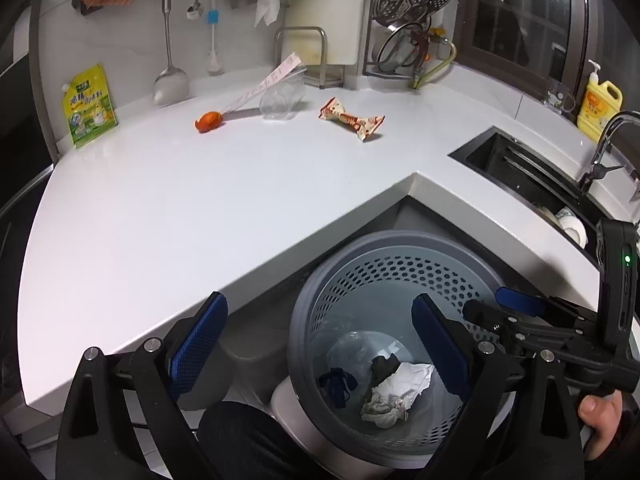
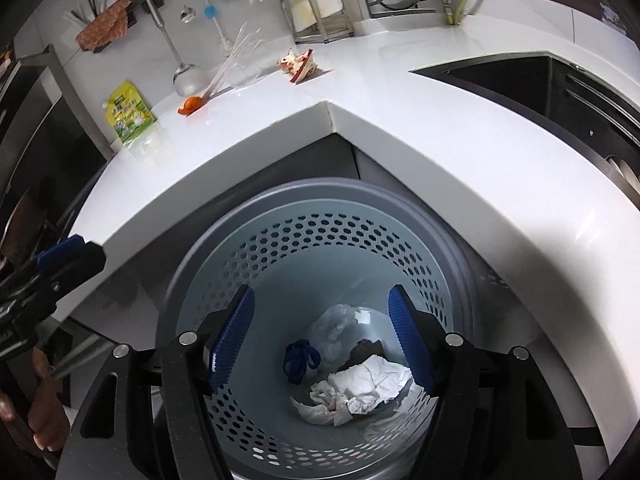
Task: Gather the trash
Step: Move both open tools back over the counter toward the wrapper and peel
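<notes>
A grey perforated bin (image 1: 400, 276) (image 2: 320, 236) stands on the floor in the counter's inner corner. Crumpled white paper (image 1: 394, 394) (image 2: 360, 390), a clear plastic bag (image 2: 334, 326) and a blue cord (image 2: 301, 361) lie at its bottom. My left gripper (image 1: 320, 344) hangs open and empty over the bin's left rim. My right gripper (image 2: 322, 336) is open and empty above the bin's mouth, also seen from the side (image 1: 516, 308). On the counter lie a red-and-white wrapper (image 1: 352, 119) (image 2: 298, 65), a clear plastic cup (image 1: 282, 100), an orange scrap (image 1: 208, 121) (image 2: 191, 105) and a long paper strip (image 1: 264, 86).
A green pouch (image 1: 89, 106) leans at the wall on the left. A sink (image 1: 532, 176) with a tap and a yellow soap bottle (image 1: 598, 106) lies to the right. A dish rack (image 1: 408, 20), hanging utensils and a cutting board line the back wall. A hand (image 1: 600, 426) grips the right tool.
</notes>
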Demonstrator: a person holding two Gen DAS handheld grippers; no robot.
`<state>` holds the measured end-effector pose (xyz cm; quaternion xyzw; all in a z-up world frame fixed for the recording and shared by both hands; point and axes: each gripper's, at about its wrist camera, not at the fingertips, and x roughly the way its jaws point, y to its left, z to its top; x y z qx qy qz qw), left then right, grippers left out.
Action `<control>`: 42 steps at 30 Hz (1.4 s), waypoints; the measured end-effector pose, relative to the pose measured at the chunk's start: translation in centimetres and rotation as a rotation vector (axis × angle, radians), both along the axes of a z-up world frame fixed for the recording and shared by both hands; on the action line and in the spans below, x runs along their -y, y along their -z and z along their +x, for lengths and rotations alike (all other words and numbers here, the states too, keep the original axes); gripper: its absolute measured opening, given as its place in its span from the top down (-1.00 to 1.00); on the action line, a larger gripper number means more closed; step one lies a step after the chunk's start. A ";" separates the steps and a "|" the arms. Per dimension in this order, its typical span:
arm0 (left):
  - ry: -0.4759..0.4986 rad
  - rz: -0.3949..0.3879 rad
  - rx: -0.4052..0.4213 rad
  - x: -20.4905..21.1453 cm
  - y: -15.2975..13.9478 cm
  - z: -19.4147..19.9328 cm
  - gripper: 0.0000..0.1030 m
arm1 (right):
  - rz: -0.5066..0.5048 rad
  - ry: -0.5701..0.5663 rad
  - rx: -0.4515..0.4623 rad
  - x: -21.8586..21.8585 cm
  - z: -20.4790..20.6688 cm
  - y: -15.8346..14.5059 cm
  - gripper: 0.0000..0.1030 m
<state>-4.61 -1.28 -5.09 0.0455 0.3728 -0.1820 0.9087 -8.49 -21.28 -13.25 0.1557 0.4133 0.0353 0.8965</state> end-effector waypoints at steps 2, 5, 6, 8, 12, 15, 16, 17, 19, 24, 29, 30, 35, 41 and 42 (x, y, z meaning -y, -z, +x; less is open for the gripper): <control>0.009 -0.003 0.016 0.0 -0.6 0.1 -0.78 | -0.005 0.004 0.017 0.1 0.2 -1.0 -0.30; 0.008 0.000 0.048 0.0 -1.4 0.3 -0.81 | 0.004 -0.001 0.055 0.1 0.6 -2.6 -0.30; 0.002 -0.004 0.058 -0.1 -1.8 0.5 -0.82 | -0.001 -0.004 0.070 0.2 0.7 -3.2 -0.30; -0.008 -0.015 0.071 -0.4 -2.4 1.1 -0.83 | 0.003 -0.008 0.089 0.3 1.0 -4.0 -0.32; -0.053 -0.022 0.096 -1.3 -3.7 3.0 -0.84 | -0.011 -0.022 0.130 0.6 2.1 -5.6 -0.36; -0.100 -0.022 0.115 -2.5 -4.6 5.0 -0.86 | -0.034 -0.041 0.161 1.0 3.4 -6.6 -0.40; -0.116 -0.019 0.118 -2.9 -4.9 5.9 -0.87 | -0.050 -0.047 0.167 1.1 4.1 -6.9 -0.40; -0.126 -0.016 0.121 -3.1 -5.0 6.5 -0.87 | -0.060 -0.053 0.169 1.3 4.8 -7.1 -0.41; -0.158 -0.007 0.134 -3.9 -5.4 8.2 -0.87 | -0.061 -0.070 0.166 1.7 6.5 -7.5 -0.41; -0.210 0.014 0.138 -5.7 -5.6 12.5 -0.87 | -0.081 -0.110 0.150 1.8 10.4 -8.0 -0.41; -0.248 0.005 0.115 -6.8 -5.1 16.6 -0.87 | -0.082 -0.136 0.126 1.4 15.2 -8.4 -0.41; -0.254 0.009 0.112 -6.8 -5.0 17.2 -0.87 | -0.090 -0.141 0.117 1.3 16.4 -8.4 -0.41; -0.273 0.010 0.103 -6.8 -4.3 20.1 -0.87 | -0.140 -0.166 0.086 0.3 20.6 -8.0 -0.41; -0.303 0.063 0.096 -6.6 -3.0 23.3 -0.87 | -0.137 -0.171 0.033 0.0 25.1 -6.8 -0.41; -0.302 0.072 0.093 -6.5 -2.8 23.7 -0.87 | -0.136 -0.167 0.028 0.0 25.6 -6.7 -0.41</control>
